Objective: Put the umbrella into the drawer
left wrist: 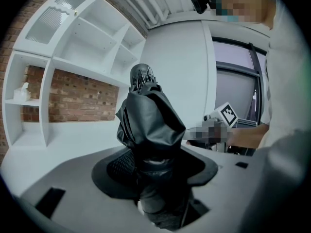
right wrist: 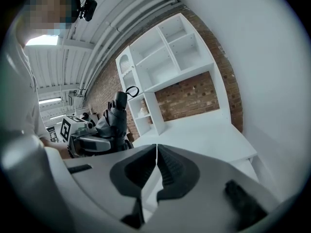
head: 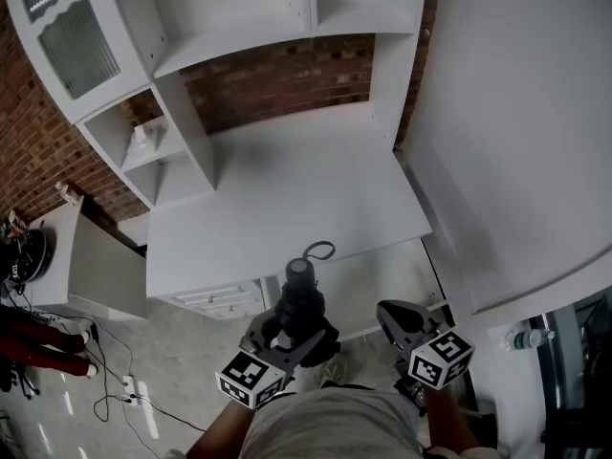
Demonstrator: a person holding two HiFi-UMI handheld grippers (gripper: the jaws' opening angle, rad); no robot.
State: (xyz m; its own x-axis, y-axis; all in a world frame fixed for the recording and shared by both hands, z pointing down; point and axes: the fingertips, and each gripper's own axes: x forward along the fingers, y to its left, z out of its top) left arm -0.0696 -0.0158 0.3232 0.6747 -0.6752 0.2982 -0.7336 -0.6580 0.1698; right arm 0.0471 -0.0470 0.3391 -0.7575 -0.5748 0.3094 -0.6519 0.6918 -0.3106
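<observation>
Two grippers hang before the front edge of the desk [head: 287, 189], its wide top open ahead. The left gripper [head: 292, 327] clamps the folded umbrella [left wrist: 148, 125]; the right gripper [right wrist: 156, 165] is closed, empty.

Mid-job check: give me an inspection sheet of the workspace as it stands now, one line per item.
Surface: white desk top, nothing seen on it.
Job's things: folded black umbrella, upright in the left tool; drawer fronts under the desk's edge look shut.
Clutter: small white item on a side shelf; bottle low at the right.
Tools: left tool shut on the umbrella; right tool shut, nothing in it.
Cables: loose cables on the floor at the left.
Surroundings: white shelf unit against a brick wall.
</observation>
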